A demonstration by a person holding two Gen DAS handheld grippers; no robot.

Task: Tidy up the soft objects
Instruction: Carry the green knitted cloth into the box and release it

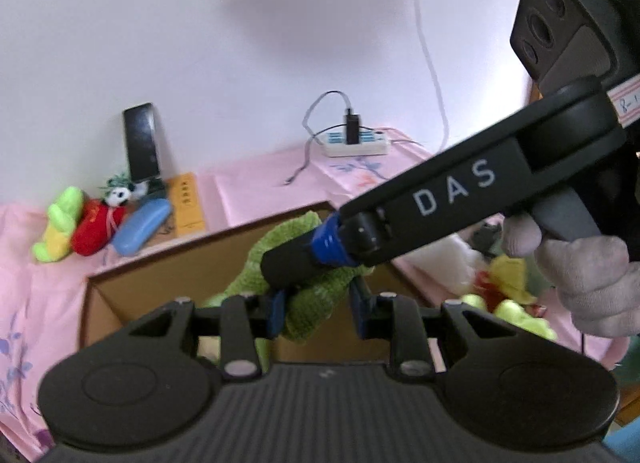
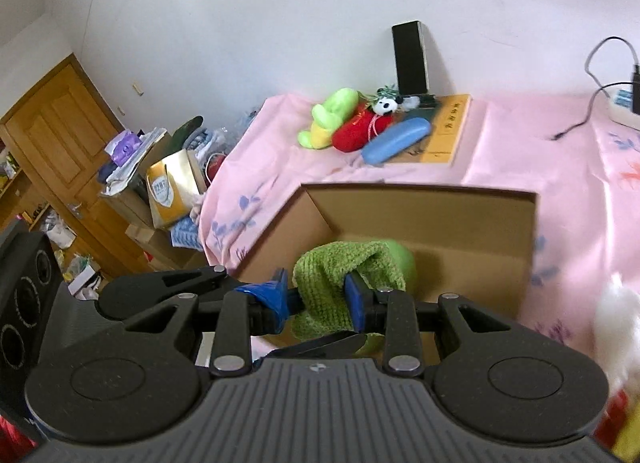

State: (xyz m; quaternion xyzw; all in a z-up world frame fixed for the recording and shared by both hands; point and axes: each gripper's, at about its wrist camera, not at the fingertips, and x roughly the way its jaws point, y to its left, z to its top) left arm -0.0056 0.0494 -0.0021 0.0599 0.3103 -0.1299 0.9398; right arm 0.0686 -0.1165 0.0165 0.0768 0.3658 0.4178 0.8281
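A green knitted soft cloth [image 1: 316,299] hangs over the open cardboard box [image 1: 160,287] on the pink bed. My left gripper [image 1: 318,313] is shut on its lower part. My right gripper [image 2: 318,299] is shut on the same cloth [image 2: 332,283], above the box [image 2: 440,223]. In the left wrist view the right gripper's finger [image 1: 296,259] comes in from the right and presses on the cloth. A green plush [image 2: 328,117], a red plush [image 2: 360,129] and a small panda plush [image 2: 386,105] lie at the bed's far side.
A blue case [image 2: 396,141], a yellow book [image 2: 448,131] and a black phone [image 2: 410,59] against the wall sit near the plushes. A power strip [image 1: 356,143] with cables lies at the back. More soft toys [image 1: 504,287] lie right of the box. Clutter and a wooden door [image 2: 48,135] are at left.
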